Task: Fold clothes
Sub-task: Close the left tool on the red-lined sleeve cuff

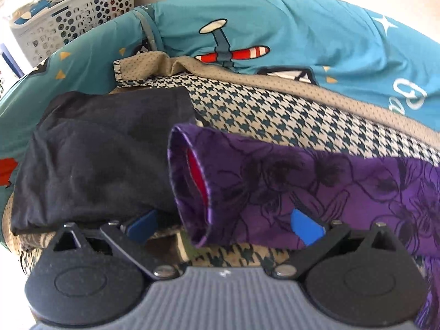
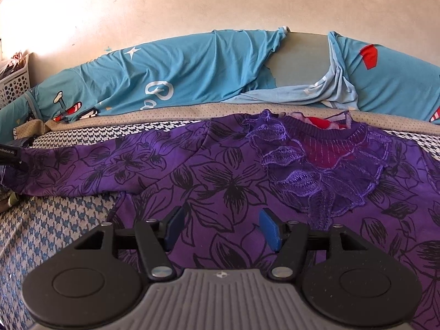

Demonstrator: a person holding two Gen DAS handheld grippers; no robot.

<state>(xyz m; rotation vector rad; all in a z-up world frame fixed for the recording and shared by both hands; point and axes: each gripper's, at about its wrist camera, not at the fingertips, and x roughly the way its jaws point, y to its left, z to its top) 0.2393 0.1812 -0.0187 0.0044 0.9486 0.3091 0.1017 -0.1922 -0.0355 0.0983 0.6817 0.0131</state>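
From the left wrist, the left gripper (image 1: 224, 227) stands with its jaws wide apart, and the cuff end of a purple floral top (image 1: 288, 192) lies across the gap between the blue pads (image 1: 305, 227) without being pinched; the right pad sits against or just under the cloth, and whether it presses I cannot tell. The sleeve runs off toward 3 o'clock, its open cuff showing a red lining. At 9 o'clock of the cuff lies a dark folded garment (image 1: 101, 159), touching or overlapping the sleeve end. Both rest on a houndstooth blanket (image 1: 275, 115), with a teal cartoon sheet (image 1: 302, 33) beyond at 12 o'clock and a white perforated basket (image 1: 74, 19) at 11 o'clock. From the right wrist, the right gripper (image 2: 221, 228) hovers over the body of the same top (image 2: 220, 181), jaws parted and nothing caught between them. The garment is spread flat, its ribbed neckline and lace trim (image 2: 324, 170) at 1 o'clock and one sleeve stretched out toward 9 o'clock. The cloth looks thin, light and limp, probably a little slick, so it should drape and slide rather than hold a crease; the lace looks easy to snag. Likely the better holds are the hemmed cuff for the left and a shoulder seam or side edge for the right, pinching both layers together.
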